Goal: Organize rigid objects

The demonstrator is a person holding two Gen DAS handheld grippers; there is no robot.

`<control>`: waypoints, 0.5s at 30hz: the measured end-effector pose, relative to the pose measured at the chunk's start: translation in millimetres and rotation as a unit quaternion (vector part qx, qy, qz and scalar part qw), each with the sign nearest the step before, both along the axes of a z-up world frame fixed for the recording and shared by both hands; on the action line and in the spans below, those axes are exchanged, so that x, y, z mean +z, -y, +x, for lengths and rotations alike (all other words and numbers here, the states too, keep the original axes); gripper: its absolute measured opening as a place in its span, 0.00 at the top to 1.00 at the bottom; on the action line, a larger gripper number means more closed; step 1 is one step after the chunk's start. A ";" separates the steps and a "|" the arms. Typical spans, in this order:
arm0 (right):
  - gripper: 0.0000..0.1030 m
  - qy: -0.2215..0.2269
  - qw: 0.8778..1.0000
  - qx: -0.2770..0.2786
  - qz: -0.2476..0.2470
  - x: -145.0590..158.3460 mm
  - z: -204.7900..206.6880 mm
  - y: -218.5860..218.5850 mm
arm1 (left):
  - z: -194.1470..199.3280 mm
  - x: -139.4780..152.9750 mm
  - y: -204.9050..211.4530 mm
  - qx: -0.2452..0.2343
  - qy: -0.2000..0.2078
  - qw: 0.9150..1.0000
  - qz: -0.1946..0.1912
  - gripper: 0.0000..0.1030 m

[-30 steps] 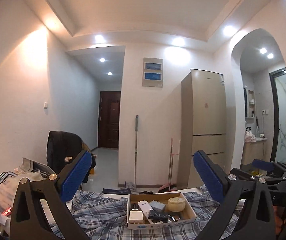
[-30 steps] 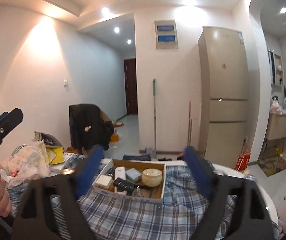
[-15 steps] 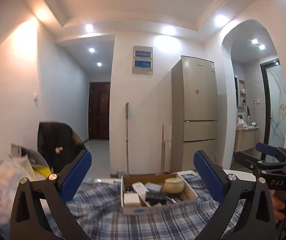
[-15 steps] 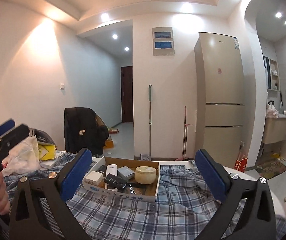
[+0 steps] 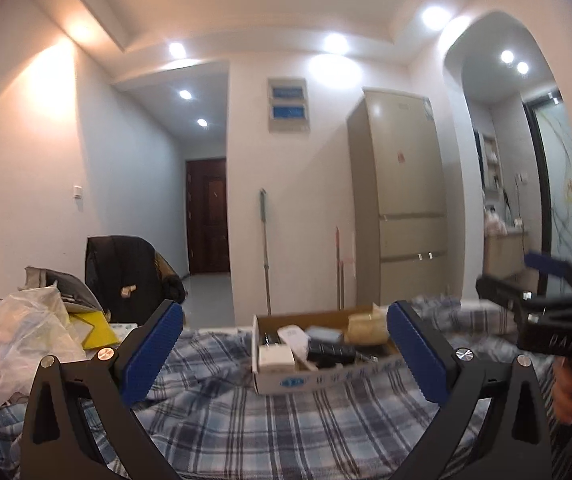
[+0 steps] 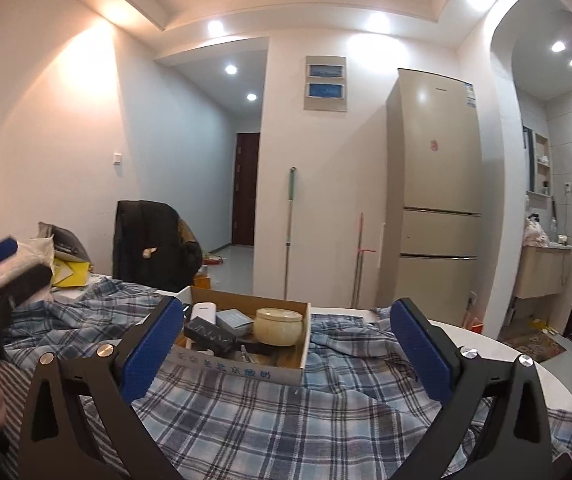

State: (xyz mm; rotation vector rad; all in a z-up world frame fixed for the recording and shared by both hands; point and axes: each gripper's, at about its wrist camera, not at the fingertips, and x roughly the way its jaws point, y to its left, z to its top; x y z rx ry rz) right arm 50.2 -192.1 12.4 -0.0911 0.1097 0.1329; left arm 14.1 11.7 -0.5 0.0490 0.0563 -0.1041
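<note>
Left wrist view. The left gripper (image 5: 283, 350) stands with its blue-padded fingers spread wide and holds nothing. Between them, in the lower middle of the frame, the shallow brown cardboard box (image 5: 318, 380) rests on the blue-and-white checked cloth (image 5: 286, 432) that covers the counter. The box holds a white rectangular charger block (image 5: 274, 357), a flat black case (image 5: 330, 350), a grey-blue flat box (image 5: 323, 334) and a round cream ceramic jar (image 5: 366, 326). At the right edge of the frame, the right gripper (image 5: 534, 284) hovers beside the box.

Right wrist view. The right gripper (image 6: 288, 344) is likewise spread and empty. The box sits in the lower middle of the frame, with the jar at its right side and the case at its left. No loose rigid item shows on the cloth around the box.

Procedure note. The items lie in the box; whether they are being sorted in or are to come out cannot be settled from here. For any grasp, approach from above, align the pads across the item's narrow faces, and clear the box wall and neighbouring items before closing.
</note>
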 end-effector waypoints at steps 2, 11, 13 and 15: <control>0.00 0.003 1.000 -0.002 -0.008 0.0 -1.9 -3.0 | 1.5 -1.0 2.8 -0.005 -0.005 1.000 0.006 0.00; 0.00 0.018 0.999 -0.003 -0.028 -0.8 -8.5 -10.0 | -1.5 -1.9 -4.0 0.000 -0.002 1.000 -0.009 0.00; 0.00 0.018 0.999 -0.003 -0.028 -1.0 -8.5 -9.8 | -1.7 -1.1 -4.8 0.008 0.000 1.000 -0.009 0.00; 0.00 0.016 1.000 -0.003 -0.026 -1.3 -7.7 -9.2 | -2.7 -0.9 -4.7 0.016 0.002 1.000 -0.008 0.00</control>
